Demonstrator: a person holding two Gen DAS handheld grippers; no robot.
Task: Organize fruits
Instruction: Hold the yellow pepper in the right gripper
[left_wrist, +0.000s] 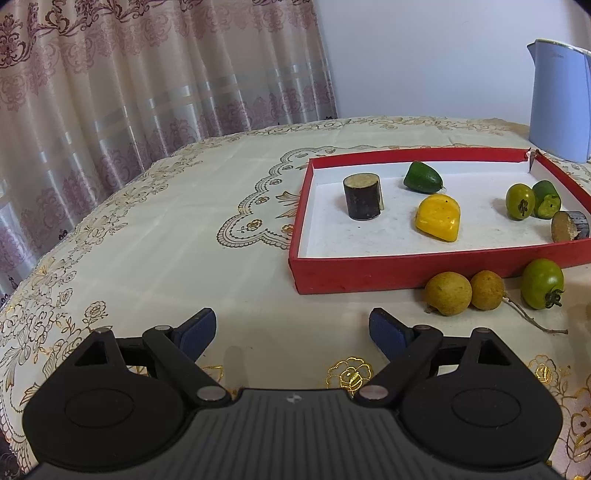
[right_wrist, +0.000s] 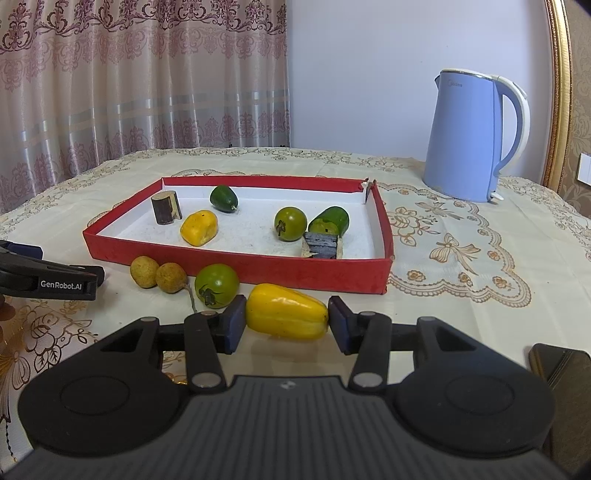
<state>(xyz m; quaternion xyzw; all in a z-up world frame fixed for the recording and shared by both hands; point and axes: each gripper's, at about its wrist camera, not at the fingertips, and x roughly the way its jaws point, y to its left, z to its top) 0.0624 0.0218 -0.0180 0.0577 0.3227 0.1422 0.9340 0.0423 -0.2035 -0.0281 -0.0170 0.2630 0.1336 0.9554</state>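
A red tray (right_wrist: 236, 267) (left_wrist: 406, 271) holds a yellow fruit (right_wrist: 198, 228), two green pieces, a green tomato (right_wrist: 290, 223) and two dark sugarcane chunks. In front of it lie two brown longans (right_wrist: 159, 275) (left_wrist: 463, 293) and a green tomato (right_wrist: 217, 285) (left_wrist: 542, 283). My right gripper (right_wrist: 287, 321) has its pads at both ends of a yellow fruit (right_wrist: 286, 316) on the cloth. My left gripper (left_wrist: 291, 334) is open and empty, left of the longans; its side shows in the right wrist view (right_wrist: 51, 280).
A blue kettle (right_wrist: 471, 136) stands behind the tray at the right. A dark flat object (right_wrist: 561, 373) lies at the near right edge. Curtains hang behind the table. The cloth left of the tray is bare.
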